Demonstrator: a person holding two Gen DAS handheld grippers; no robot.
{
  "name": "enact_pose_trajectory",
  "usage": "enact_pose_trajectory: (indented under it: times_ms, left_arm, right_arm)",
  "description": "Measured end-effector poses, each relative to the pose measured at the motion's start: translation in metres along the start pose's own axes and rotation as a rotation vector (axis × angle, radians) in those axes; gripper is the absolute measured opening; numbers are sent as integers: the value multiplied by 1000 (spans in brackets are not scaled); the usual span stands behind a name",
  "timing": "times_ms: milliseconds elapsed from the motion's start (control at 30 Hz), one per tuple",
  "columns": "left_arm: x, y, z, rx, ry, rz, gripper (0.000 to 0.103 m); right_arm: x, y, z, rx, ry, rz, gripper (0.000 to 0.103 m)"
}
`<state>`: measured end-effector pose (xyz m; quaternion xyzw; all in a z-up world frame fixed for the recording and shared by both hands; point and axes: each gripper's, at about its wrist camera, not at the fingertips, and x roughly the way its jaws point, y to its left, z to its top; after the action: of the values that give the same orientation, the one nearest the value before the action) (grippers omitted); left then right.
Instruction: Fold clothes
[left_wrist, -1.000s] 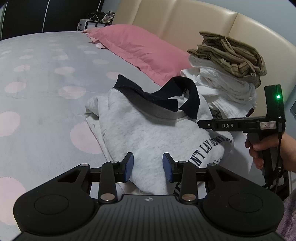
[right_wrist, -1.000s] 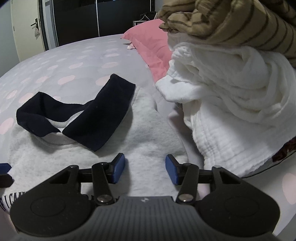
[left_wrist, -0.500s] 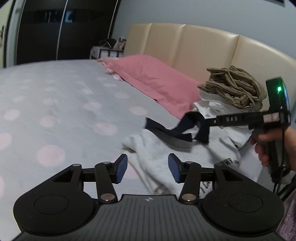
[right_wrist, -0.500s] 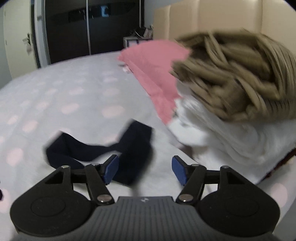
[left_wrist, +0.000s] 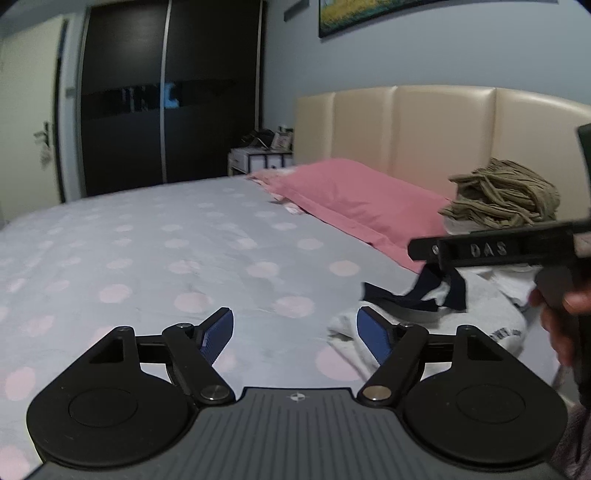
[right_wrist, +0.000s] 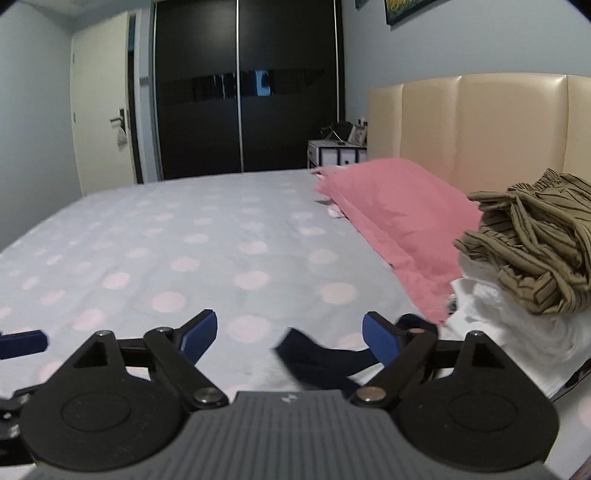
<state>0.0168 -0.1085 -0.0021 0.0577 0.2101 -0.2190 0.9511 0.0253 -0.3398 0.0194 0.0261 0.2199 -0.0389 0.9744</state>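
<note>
Behind right claw (right_wrist: 290, 332), half-hidden sweatshirt (left_wrist: 476, 314)

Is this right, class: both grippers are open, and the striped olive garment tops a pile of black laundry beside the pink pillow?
Not quite. The right wrist view shows the olive garment on white laundry, not black. Both grippers, left and right, are open, beside the pillow.

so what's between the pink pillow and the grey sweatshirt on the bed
Nothing lies between them. In the left wrist view, only bare dotted bedsheet separates the pink pillow from the grey sweatshirt, though the right gripper's bar hides part of that stretch.
</note>
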Motion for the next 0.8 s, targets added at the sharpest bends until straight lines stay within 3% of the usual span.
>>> enact_pose_trajectory:
  times_ms: [233, 367, 800]
  left_arm:
    - [-24, 21, -4, 25, -19, 129, 75]
    - [-34, 37, -11, -9, 6, 211, 76]
    - [-38, 72, -47, -121, 95, 373, 76]
  right_arm:
    - [-25, 49, -13, -48, -59, 88, 88]
    - [-30, 72, -21, -59, -71, 116, 88]
    - [-41, 119, -64, -6, -86, 110, 90]
